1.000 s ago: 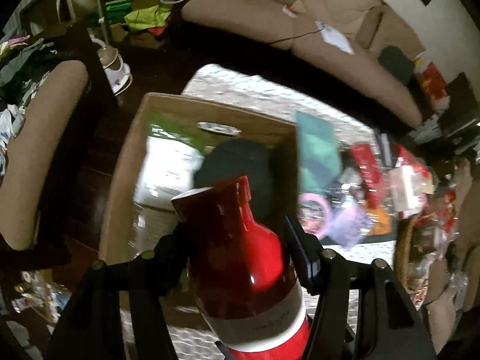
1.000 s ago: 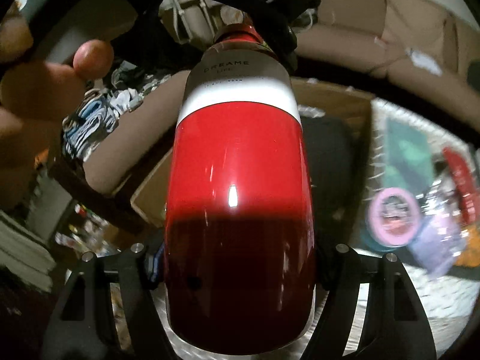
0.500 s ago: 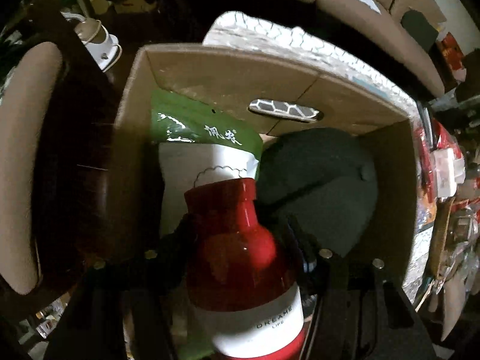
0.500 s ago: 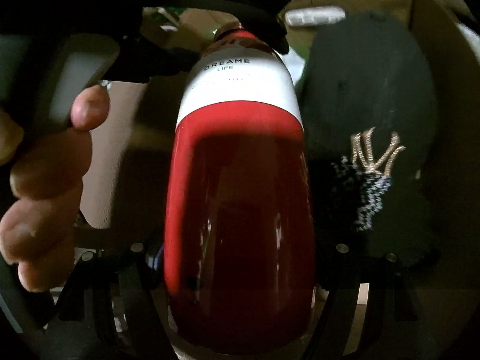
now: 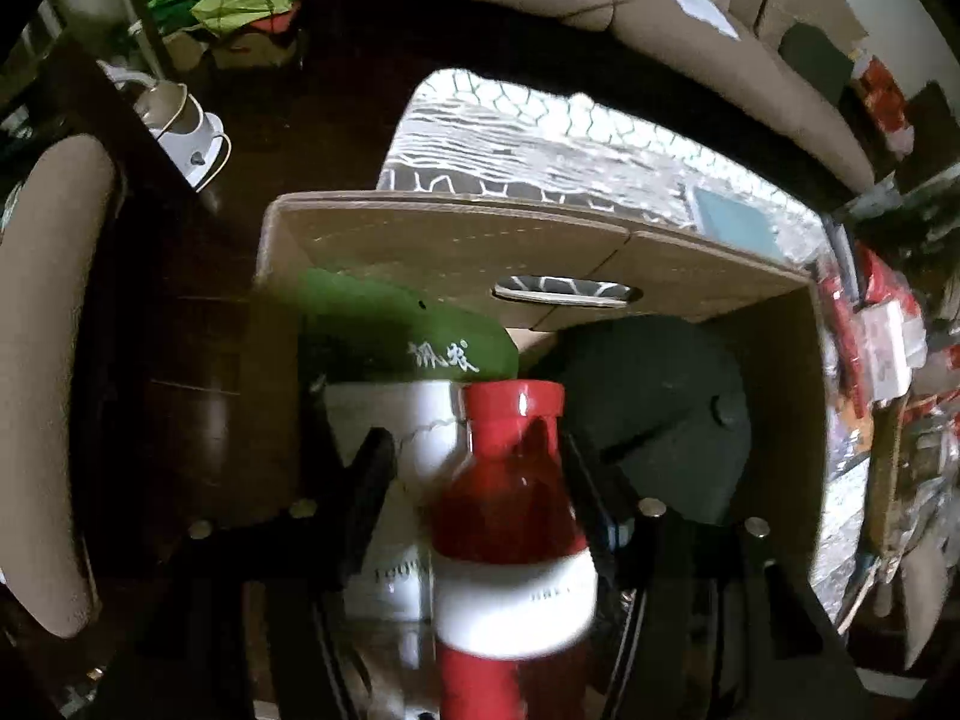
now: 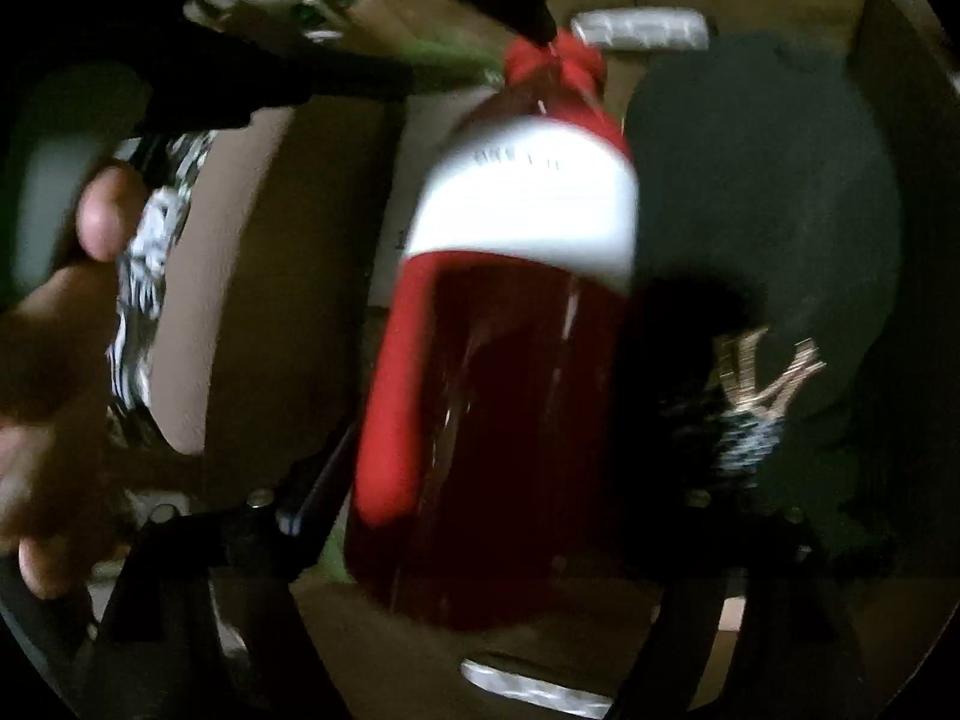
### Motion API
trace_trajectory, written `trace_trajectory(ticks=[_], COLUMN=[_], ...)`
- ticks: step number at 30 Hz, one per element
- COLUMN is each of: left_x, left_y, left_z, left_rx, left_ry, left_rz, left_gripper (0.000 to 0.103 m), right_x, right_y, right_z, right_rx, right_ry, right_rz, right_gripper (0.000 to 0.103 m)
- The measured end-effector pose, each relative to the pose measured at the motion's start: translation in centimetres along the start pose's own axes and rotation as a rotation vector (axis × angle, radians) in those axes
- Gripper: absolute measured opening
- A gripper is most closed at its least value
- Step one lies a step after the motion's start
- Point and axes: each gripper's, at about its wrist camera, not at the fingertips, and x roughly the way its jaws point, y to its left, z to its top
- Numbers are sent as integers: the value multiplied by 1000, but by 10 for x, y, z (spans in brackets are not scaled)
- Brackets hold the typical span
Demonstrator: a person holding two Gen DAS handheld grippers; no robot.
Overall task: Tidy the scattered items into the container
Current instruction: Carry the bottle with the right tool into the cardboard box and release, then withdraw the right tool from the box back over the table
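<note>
A red bottle with a white band (image 5: 510, 504) stands neck-forward inside the cardboard box (image 5: 456, 210). My left gripper (image 5: 477, 456) straddles its neck with the jaws opening; the left finger (image 5: 375, 468) is clear of the bottle, with the white bag showing in the gap. In the right wrist view the bottle (image 6: 504, 372) is blurred and tilted, and my right gripper (image 6: 504, 474) surrounds its body with the jaws opening and a gap at the left finger (image 6: 318, 480). A black cap (image 5: 660, 414) lies to its right.
A green packet (image 5: 384, 324) and a white bag (image 5: 396, 414) lean in the box's far left corner. A person's hand (image 6: 48, 360) is at the left. The box sits on a patterned table cover (image 5: 540, 138); packets (image 5: 876, 348) crowd the right, a sofa (image 5: 660, 18) behind.
Both grippers came down with the bottle from above the box to inside it. In the latest frames the jaws have widened and the bottle has tilted in the right wrist view.
</note>
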Motion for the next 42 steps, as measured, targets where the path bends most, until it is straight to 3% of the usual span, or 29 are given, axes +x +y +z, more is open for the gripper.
trace_trajectory(ticks=[7,10,12,18,29,35,38,42], left_x=[-10,-23,-29,-36,-58,-69,-75,-75], left_y=[13,14,11,-8,-43,-57,-61,-62], left_z=[-44,-68,-85,-131,-192,-215,-227,-235], left_rx=[-5,-18,-24,-60,-81,-67,-71,-69], left_ry=[13,-24,-52,-117,-290,-336,-360,-364], left_rz=[23,42,25,24,197,225,227,243], left_gripper=[60,60,65,69,69,70,79,80], right_x=[-61,-93,-107,-142,-160,-158,-153,-150], right_y=[-34,-56,-70,-80,-39,-27,-26,-26], right_z=[-36,-59,-75,-103,-118,-122,-124,-127], right_rx=[-31,-56,-67,-112,-274,-303,-308,-310], right_ry=[-49,-111,-139,-189,-309,-334,-337,-343], right_rz=[26,-25,-30,14,-75,-87,-103,-120], right_gripper=[82,82,82,84,83,83,83,83])
